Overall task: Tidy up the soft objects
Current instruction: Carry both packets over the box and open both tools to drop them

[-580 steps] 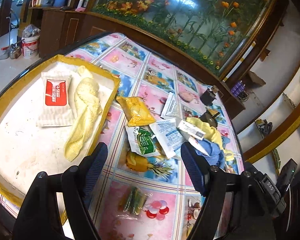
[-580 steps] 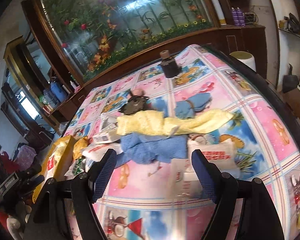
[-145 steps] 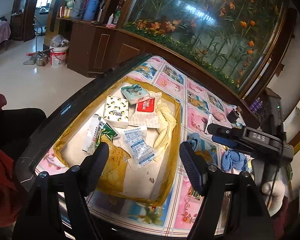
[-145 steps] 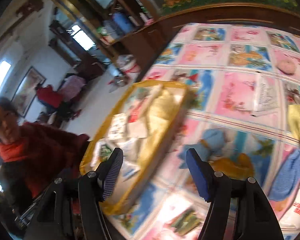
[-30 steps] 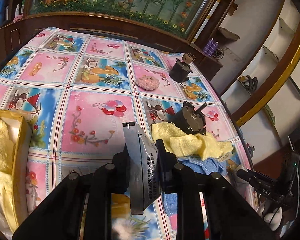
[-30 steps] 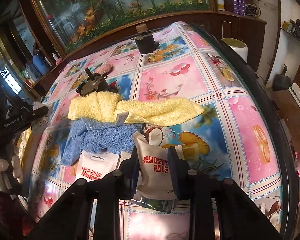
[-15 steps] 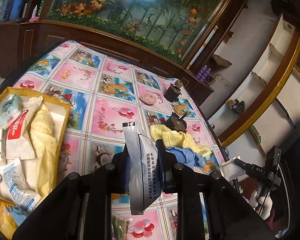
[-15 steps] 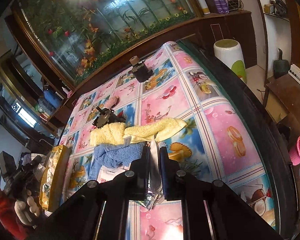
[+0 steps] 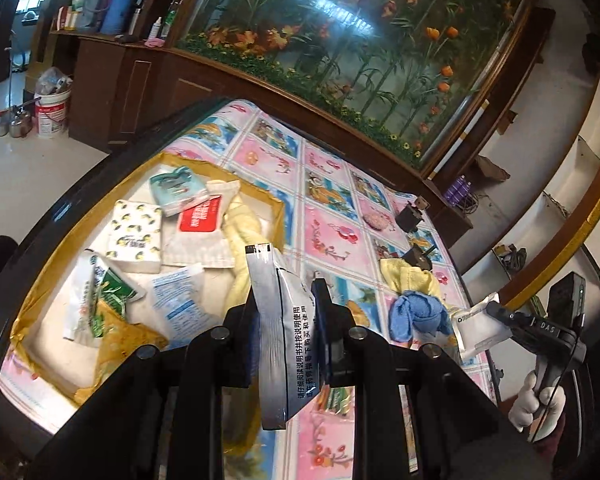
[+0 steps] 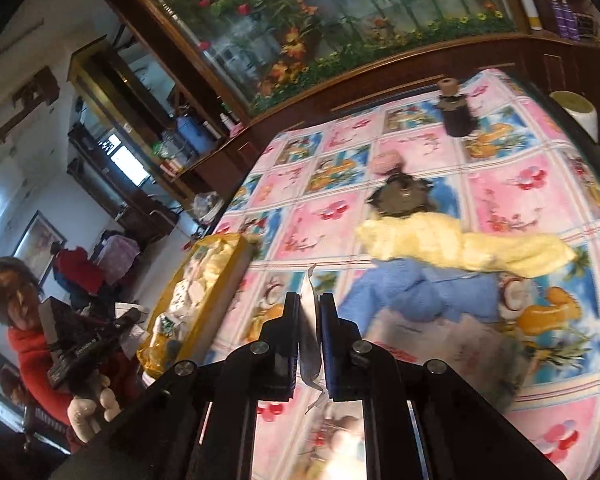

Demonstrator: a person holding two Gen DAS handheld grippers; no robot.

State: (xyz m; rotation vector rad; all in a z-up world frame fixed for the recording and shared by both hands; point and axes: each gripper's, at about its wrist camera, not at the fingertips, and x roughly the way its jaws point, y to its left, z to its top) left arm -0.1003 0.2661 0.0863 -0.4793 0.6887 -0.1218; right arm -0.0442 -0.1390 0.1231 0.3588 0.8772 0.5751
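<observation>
Silver pouch (image 9: 281, 332) pinched in left claw (image 9: 286, 300).

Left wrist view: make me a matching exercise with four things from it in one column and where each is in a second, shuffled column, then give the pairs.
Things:
1. silver pouch
2. lemon-print tissue pack
3. blue towel
4. white packet

Places:
A. inside the yellow-rimmed tray
B. on the tablecloth, against the yellow towel
C. clamped in the right hand-held gripper
D. clamped in the left hand-held gripper

Pairs: 1-D, 2-A, 3-B, 4-C
</observation>
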